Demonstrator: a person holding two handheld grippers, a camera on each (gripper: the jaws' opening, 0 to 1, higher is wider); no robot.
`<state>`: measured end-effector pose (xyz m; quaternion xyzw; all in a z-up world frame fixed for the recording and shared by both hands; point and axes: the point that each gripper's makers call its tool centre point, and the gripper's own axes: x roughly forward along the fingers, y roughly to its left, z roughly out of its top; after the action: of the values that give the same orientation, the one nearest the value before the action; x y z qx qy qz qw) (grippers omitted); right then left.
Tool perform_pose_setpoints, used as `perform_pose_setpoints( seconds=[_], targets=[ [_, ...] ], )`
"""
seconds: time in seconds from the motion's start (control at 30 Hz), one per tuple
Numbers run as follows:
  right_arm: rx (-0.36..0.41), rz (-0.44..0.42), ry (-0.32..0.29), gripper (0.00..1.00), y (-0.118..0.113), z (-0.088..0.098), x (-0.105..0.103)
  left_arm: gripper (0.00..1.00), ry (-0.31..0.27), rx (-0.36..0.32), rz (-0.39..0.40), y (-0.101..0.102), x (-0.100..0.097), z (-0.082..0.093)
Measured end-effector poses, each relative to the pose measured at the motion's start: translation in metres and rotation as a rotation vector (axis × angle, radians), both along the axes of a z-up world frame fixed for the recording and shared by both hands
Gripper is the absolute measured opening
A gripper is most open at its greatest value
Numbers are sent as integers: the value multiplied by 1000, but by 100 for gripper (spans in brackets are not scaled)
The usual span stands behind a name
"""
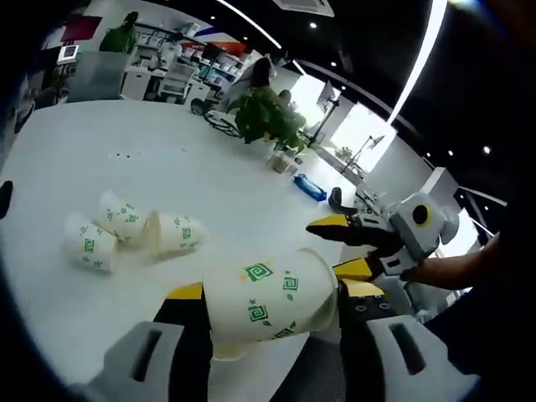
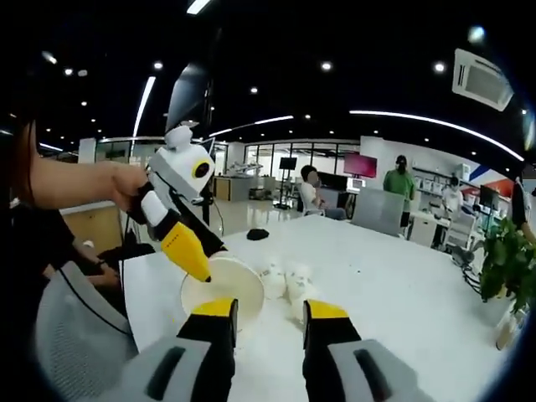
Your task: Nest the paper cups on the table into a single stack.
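My left gripper (image 1: 272, 306) clenches a cup (image 1: 270, 305) lying sideways between its jaws, mouth toward 3 o'clock. My right gripper (image 2: 268, 311) is released, jaws apart, empty. Three more cups (image 1: 134, 230) lie toppled on the table (image 1: 126, 167) at 9 o'clock

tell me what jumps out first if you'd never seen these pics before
The paper cup with green square prints, held on its side between the left gripper's yellow-tipped jaws, low in the left gripper view. Behind it, three more cups lie tipped over together on the white table. The right gripper comes in from the right, jaws open.
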<state>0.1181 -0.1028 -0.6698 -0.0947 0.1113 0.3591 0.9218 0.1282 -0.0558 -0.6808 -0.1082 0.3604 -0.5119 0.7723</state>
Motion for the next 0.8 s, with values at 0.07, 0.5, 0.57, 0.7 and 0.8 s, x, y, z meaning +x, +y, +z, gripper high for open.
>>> perform_pose_setpoints(
  seconds=[0.07, 0.5, 0.57, 0.7, 0.8],
  targets=[
    [2, 15, 1, 22, 4, 1, 1, 60, 0, -9, -8, 0, -2, 2],
    [3, 89, 2, 5, 19, 2, 2, 60, 49, -85, -53, -1, -16, 7],
    [3, 110, -2, 0, 23, 4, -1, 60, 58, -108, -60, -2, -17, 11],
    [-3, 129, 4, 0, 26, 5, -3, 60, 40, -102, -77, -2, -19, 12],
    [-7, 130, 10, 0, 27, 7, -3, 60, 12, -90, -96, -2, -21, 10]
  ],
)
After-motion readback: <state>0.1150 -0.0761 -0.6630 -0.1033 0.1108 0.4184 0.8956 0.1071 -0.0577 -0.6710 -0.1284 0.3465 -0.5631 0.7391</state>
